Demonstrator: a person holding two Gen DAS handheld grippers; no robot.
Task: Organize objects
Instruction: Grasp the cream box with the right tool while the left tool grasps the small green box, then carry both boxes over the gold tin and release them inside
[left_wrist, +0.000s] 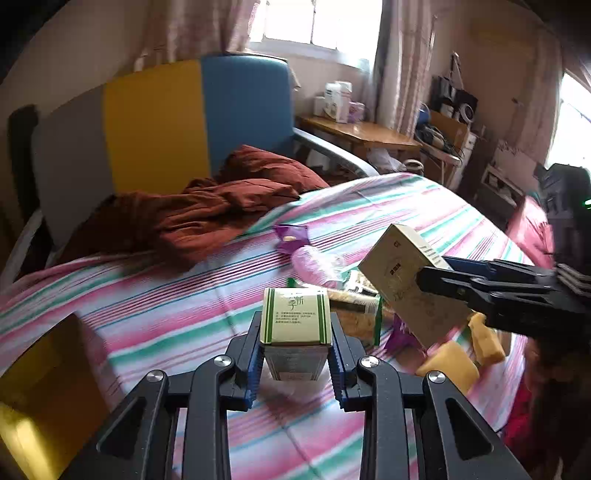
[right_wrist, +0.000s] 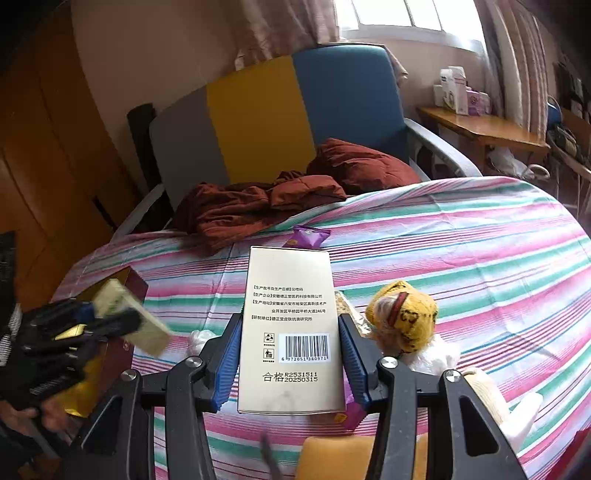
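I have both grippers loaded at once. My left gripper (left_wrist: 295, 354) is clamped on the small green-and-white box (left_wrist: 294, 319), pads tight against its two sides, and the box hangs clear above the striped bedspread (left_wrist: 166, 302). My right gripper (right_wrist: 290, 365) is closed on the tall beige box (right_wrist: 291, 328), barcode face toward the camera, also lifted off the bed. From the left wrist view that beige box sits tilted, up and to the right of the green one, the two well apart.

So I judge the picking step done for these two, and the carrying and placing step is what I'm in. Where they go is less plain: the dark red box with a gold inside (right_wrist: 110, 332) at the left edge of the bed looks like the likely container (I can't see its interior well enough to say what room it has). The left gripper is already near it in the right wrist view.

Next I'd want to bring the green box over that red box, level it, and lower before letting go, keeping my right hand back so the two grippers don't collide.

Still loose on the bed: a purple snack packet (right_wrist: 308, 236), the yellow-capped plush toy (right_wrist: 404, 317), yellow sponges (left_wrist: 448, 363) and a clear plastic bottle (left_wrist: 317, 264)
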